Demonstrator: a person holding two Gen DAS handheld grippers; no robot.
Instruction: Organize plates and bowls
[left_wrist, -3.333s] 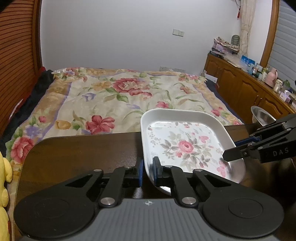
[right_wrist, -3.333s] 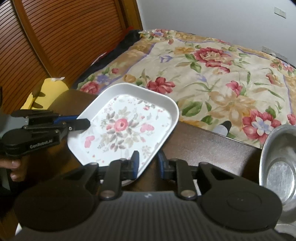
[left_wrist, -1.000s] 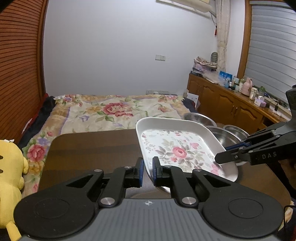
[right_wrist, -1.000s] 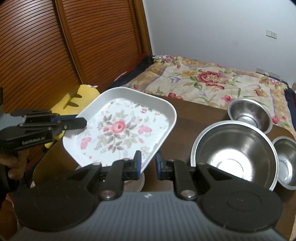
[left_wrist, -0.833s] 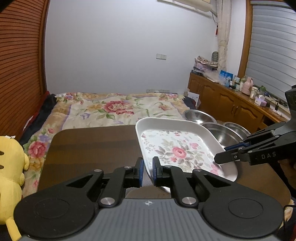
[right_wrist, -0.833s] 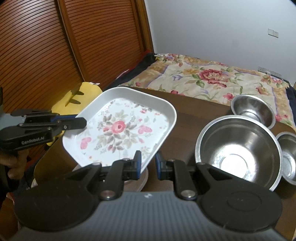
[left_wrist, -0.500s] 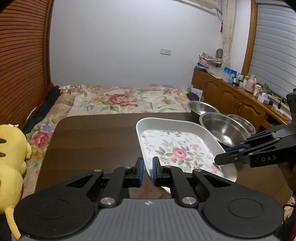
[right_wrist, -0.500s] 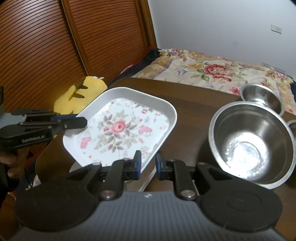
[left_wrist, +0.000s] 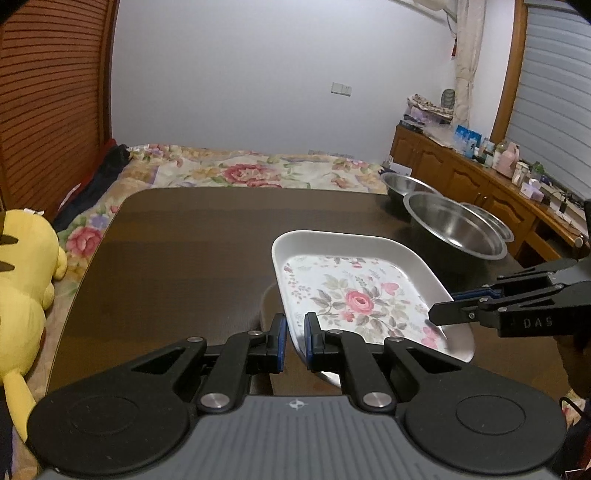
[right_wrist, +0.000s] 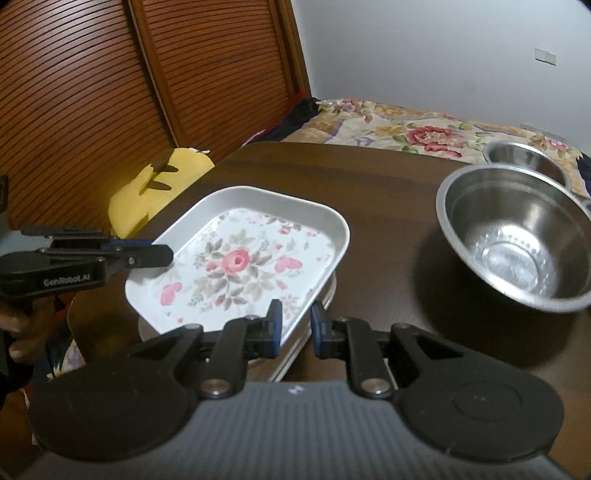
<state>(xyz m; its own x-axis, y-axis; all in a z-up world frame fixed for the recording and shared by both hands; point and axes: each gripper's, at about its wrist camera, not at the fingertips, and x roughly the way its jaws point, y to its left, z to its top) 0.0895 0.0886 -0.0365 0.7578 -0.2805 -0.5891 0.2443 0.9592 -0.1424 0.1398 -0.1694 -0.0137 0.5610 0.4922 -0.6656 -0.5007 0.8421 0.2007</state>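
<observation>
**Both grippers on the floral tray, above the stack**

Your left gripper (left_wrist: 293, 338) is nearly closed, pads pinching the near-left rim of the floral tray (left_wrist: 354, 291). In the right wrist view it comes in from 9 o'clock (right_wrist: 168, 254), tips over the tray's left edge.

Your right gripper (right_wrist: 294, 328) sits wider apart: the left finger (right_wrist: 273, 325) touches the tray rim, the right finger (right_wrist: 319, 328) stands clear of it. Can't tell if it really grips. In the left wrist view it enters from 3 o'clock (left_wrist: 434, 317), tip at the tray's right rim.

The tray rides tilted over a stack of plates (right_wrist: 317, 306) at the near edge of the dark table (left_wrist: 192, 243). Whether it touches the stack, I can't tell.

Large steel bowl (right_wrist: 513, 236) at 2 o'clock of the tray in the right wrist view, small steel bowl (right_wrist: 524, 158) just behind it at 1 o'clock. A third bowl's rim (left_wrist: 495, 221) peeks out behind the large one in the left wrist view.

Yellow plush toy (left_wrist: 22, 280) off the table edge at 9 o'clock. Floral bedspread (left_wrist: 251, 170) beyond, 12 o'clock.
</observation>
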